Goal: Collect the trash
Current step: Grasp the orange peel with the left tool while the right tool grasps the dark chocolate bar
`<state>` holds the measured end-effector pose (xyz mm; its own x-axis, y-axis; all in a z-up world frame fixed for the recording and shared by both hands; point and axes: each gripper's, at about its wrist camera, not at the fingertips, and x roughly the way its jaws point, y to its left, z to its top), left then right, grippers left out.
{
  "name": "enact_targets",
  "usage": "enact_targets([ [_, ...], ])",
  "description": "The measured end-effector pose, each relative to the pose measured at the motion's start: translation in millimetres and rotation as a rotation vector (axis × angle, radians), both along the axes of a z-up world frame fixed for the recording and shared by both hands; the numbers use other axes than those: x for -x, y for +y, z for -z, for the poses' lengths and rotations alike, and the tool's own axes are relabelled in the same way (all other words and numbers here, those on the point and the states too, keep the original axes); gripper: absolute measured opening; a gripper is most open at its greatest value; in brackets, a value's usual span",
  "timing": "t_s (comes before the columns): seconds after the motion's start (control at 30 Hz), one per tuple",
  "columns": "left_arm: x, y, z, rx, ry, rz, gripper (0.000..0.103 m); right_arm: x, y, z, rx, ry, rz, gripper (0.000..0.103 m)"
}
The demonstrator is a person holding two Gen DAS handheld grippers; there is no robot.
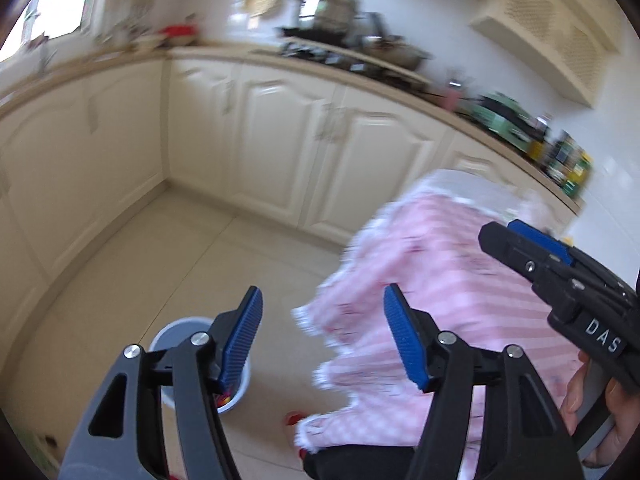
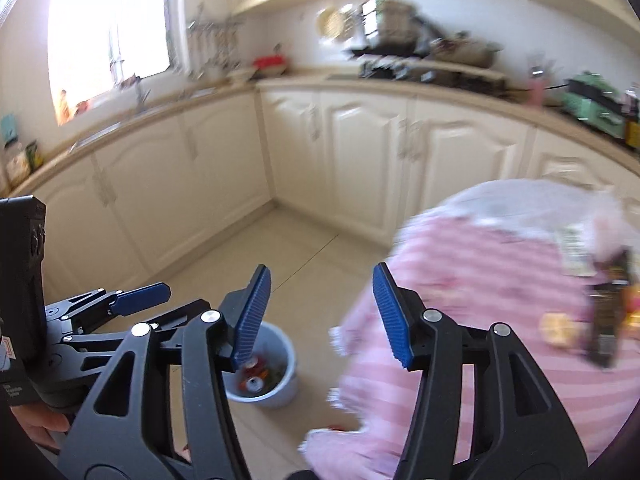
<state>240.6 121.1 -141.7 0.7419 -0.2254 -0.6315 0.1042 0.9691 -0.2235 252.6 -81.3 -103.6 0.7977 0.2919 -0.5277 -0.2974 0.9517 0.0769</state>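
Observation:
A white bin [image 2: 276, 376] stands on the floor left of the table, with cans and wrappers inside; it also shows in the left wrist view [image 1: 176, 336], partly hidden by my fingers. My left gripper [image 1: 320, 340] is open and empty above the floor at the table's edge. My right gripper [image 2: 320, 316] is open and empty above the bin and the table's edge. The right gripper also shows in the left wrist view [image 1: 516, 240]. On the pink striped tablecloth [image 2: 480, 280] lie a dark wrapper [image 2: 608, 316], a yellow piece [image 2: 556, 328] and a paper scrap [image 2: 576, 256], all blurred.
Cream kitchen cabinets [image 2: 360, 152] run along the back and left under a cluttered countertop [image 2: 440, 68]. A small red item [image 1: 294, 418] lies on the tiled floor [image 1: 200, 248] beside the table. A bright window [image 2: 104, 32] is at the left.

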Motion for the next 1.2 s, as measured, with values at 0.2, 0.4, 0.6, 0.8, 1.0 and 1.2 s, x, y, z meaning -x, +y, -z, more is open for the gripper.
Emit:
enact_targets([
  [0.2,-4.2,-107.9,-26.8,-0.053,-0.019,0.208,0.068,22.5,-104.5,-14.5,-0.007,-0.02,0.201,0.059],
  [0.4,-21.0,-192.3,-18.5,-0.092,0.039,0.353,0.068,29.6,-187.8,6.8,-0.03,0.06,0.355,0.059],
  [0.6,-41.5,-239.3,-4.2,-0.158,0.085,0.397,0.068,23.4,-220.3,22.8,-0.05,0.122,0.392,0.062],
  [0.8,-69.0,-266.7,15.5,-0.194,0.152,0.405,0.052,10.7,-230.0,28.7,-0.063,0.167,0.389,0.064],
  [1.0,-78.6,-275.2,20.4,-0.203,0.148,0.408,0.029,-4.4,-230.9,35.8,-0.047,0.216,0.382,0.066],
  [1.2,-74.8,-253.4,14.2,-0.167,0.107,0.371,0.029,-32.8,-222.5,48.4,-0.109,0.317,0.342,0.066],
])
